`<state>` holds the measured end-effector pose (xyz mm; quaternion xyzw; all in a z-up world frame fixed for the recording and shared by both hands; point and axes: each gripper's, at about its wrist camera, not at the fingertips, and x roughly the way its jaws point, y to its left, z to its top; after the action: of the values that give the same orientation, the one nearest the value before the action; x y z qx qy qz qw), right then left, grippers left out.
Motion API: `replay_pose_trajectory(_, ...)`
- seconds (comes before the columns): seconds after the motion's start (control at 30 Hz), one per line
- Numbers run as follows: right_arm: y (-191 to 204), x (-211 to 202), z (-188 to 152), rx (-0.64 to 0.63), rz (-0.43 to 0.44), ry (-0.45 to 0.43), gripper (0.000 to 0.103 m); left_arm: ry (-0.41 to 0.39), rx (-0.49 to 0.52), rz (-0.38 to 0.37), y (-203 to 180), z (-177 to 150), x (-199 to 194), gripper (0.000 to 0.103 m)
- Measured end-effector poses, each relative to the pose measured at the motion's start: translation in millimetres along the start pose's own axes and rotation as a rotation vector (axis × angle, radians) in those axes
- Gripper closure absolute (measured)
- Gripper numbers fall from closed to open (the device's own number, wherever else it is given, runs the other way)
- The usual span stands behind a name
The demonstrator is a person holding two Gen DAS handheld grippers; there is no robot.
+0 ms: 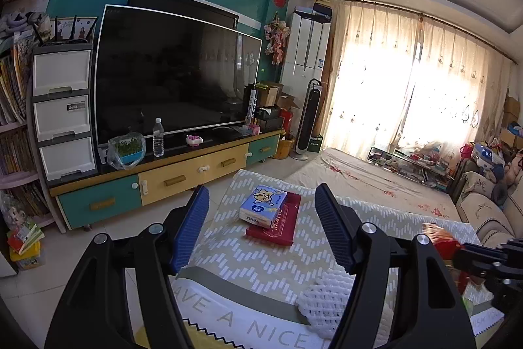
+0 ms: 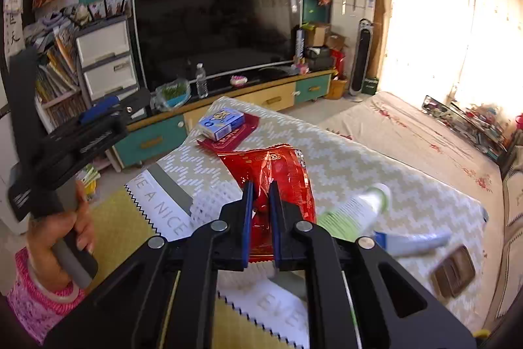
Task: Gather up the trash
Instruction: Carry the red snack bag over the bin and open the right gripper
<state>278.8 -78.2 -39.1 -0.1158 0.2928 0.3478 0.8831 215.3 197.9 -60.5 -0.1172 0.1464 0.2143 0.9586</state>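
My right gripper (image 2: pixel 261 185) is shut on a red snack wrapper (image 2: pixel 281 175) and holds it above the table with the patterned cloth (image 2: pixel 359 159). The wrapper also shows at the right edge of the left wrist view (image 1: pixel 439 239). My left gripper (image 1: pixel 261 201) is open and empty above the table; it shows at the left of the right wrist view (image 2: pixel 98 110). A white foam fruit net (image 1: pixel 322 303) lies on the cloth just below the left gripper's right finger.
A blue tissue pack (image 1: pixel 263 205) lies on a red box (image 1: pixel 278 224) at the table's far end. A green-white tube (image 2: pixel 356 208), a blue-white tube (image 2: pixel 415 242) and a brown case (image 2: pixel 452 272) lie at the right. A TV cabinet (image 1: pixel 183 175) stands beyond.
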Motion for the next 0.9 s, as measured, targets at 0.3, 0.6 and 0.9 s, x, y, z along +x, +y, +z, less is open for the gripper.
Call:
replay_pose_trajectory(0.3,-75.2,-112.1,-65.9,0.214,-0.197,-0.110,0.094,0.011,0.065,-0.014,-16.9,-3.7,2.3,0.036)
replay_pose_trajectory(0.6,-175.1,-175.8,-163.9,0.444,-0.536,-0.009,0.093,0.017,0.114,-0.042,-31.2,-9.0,2.7,0.036)
replay_pose_trajectory(0.9,-251.6,-169.2,-251.6,0.660,-0.661,0.133,0.074,0.032,0.170,-0.081,-46.6,-14.6,3.5,0.036)
